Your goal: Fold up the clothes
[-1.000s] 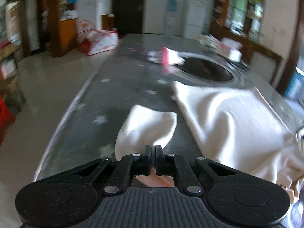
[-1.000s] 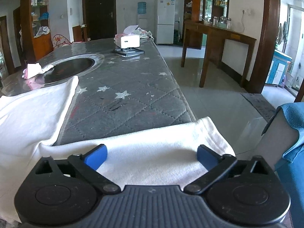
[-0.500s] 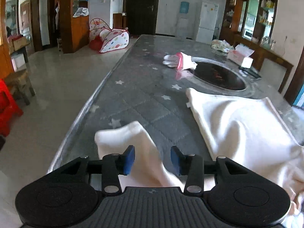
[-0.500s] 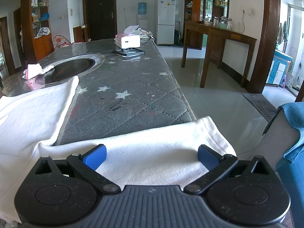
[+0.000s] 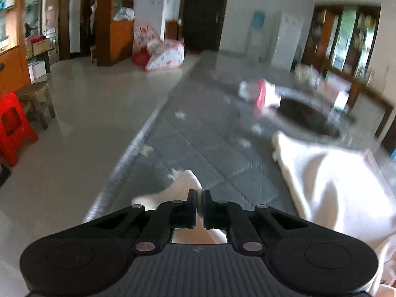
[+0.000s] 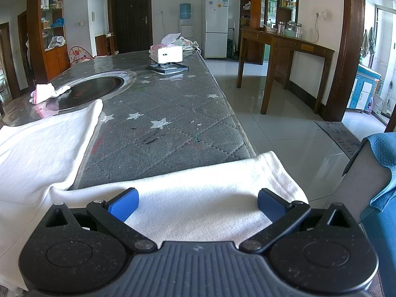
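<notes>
One soft white cotton garment (image 5: pixel 331 188) lies spread on the grey quilted star-pattern table cover (image 6: pixel 173 113), its left sleeve (image 5: pixel 184 185) at six o'clock in the left view pinched between the closed fingers of the left gripper (image 5: pixel 199 208), while its other sleeve (image 6: pixel 203 203) at six o'clock in the right view lies under the wide-open right gripper (image 6: pixel 198 204). I judge it light, limp and not fragile, best taken at sleeve ends or hems. Further right, the round black hotplate (image 6: pixel 94 90) at ten o'clock and the white tissue box (image 6: pixel 167 53) at twelve stay well apart from it, over a glossy tiled floor (image 6: pixel 284 123).
</notes>
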Motion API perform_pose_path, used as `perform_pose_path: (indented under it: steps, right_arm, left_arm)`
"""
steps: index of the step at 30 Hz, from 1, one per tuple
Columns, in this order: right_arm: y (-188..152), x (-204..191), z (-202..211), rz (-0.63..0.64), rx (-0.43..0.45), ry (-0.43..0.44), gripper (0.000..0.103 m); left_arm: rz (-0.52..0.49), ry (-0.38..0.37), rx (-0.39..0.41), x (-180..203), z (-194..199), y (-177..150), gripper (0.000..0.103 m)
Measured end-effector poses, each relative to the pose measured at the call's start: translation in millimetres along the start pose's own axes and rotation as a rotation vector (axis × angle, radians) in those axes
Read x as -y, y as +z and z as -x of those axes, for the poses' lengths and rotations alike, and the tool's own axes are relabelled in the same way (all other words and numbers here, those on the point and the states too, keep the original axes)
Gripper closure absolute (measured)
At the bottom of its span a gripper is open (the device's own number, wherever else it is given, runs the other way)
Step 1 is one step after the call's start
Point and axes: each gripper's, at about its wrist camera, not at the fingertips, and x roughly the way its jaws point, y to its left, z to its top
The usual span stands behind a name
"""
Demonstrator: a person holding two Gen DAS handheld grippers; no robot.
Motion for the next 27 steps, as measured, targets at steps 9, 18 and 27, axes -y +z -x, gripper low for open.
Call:
perform_pose_path:
  steps: [9,18,27]
  right_arm:
    - [0,0,0,0.003,-0.001,-0.003,0.000]
    - [1,0,0,0.004,-0.002,-0.005,0.000]
    - [1,0,0,0.003,-0.002,-0.004,0.000]
  left_arm:
    - [0.131,-0.022,0.040,-52,58,-30,0.098]
    - [0.098,-0.074,-0.020,-20,47,-17,0.080]
    - [0.026,0.035,-0.082,21,-7,8,0.060]
